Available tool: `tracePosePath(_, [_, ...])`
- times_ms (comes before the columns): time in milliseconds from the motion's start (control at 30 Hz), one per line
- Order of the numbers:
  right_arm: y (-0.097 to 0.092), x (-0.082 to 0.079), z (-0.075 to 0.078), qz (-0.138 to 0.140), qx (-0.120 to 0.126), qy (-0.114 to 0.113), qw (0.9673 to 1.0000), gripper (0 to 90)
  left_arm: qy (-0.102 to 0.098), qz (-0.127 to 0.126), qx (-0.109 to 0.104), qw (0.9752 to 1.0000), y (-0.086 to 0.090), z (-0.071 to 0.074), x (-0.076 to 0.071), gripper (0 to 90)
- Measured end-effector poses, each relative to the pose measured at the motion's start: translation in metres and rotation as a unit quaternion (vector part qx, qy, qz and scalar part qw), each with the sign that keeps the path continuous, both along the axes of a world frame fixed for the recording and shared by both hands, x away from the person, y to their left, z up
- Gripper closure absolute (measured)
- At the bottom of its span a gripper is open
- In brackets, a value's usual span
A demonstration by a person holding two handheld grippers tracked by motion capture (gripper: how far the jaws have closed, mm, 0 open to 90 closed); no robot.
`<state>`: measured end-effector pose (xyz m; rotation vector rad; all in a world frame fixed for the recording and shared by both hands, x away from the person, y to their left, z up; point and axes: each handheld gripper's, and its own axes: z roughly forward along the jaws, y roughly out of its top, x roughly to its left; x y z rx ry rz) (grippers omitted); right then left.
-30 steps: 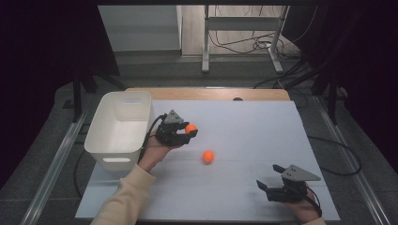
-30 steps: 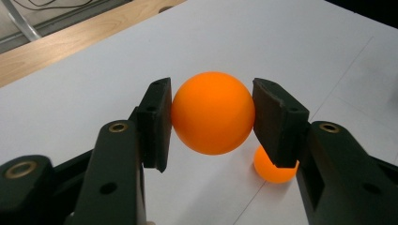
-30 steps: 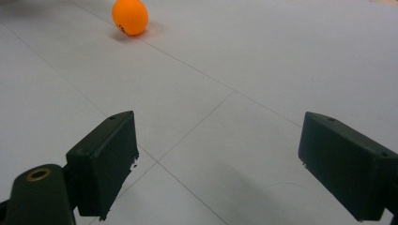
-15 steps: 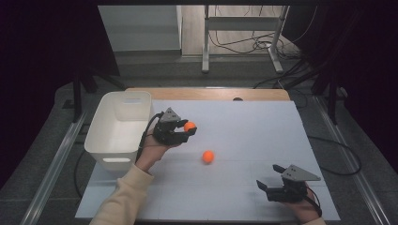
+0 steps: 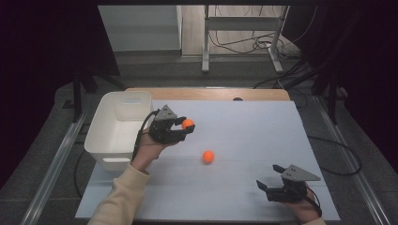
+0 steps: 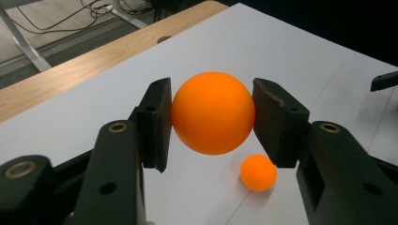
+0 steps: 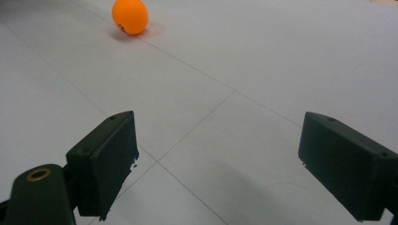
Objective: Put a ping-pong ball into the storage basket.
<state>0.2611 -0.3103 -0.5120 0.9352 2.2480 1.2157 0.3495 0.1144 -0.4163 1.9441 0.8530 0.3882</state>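
Note:
My left gripper (image 5: 187, 125) is shut on an orange ball (image 5: 187, 123), held above the white table just right of the white bin (image 5: 118, 129). Up close, in the left gripper view, that held ball (image 6: 212, 112) sits squeezed between both black pads. A second orange ball (image 5: 208, 156) lies on the table's middle; it also appears below the jaws as the loose ball (image 6: 258, 172) and far off as the loose ball (image 7: 130, 16). My right gripper (image 5: 267, 186) rests low at the front right, open, nothing between its pads (image 7: 105, 157).
The white table (image 5: 263, 131) has a wooden strip along its far edge. The bin stands at the table's left edge. Cables and metal stand legs lie on the floor beyond the table. Dark curtains flank both sides.
The left gripper has lifted slightly with the ball still in it and edged a little toward the bin. The loose ball and the right gripper have kept still.

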Motion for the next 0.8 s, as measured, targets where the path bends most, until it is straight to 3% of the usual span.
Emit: tracePosePath(800, [0.0,0.0,0.0,0.001,-0.001,0.0,1.0,12.5,-0.049,0.023,-0.034,0.998,0.025,0.031,-0.017,50.4])
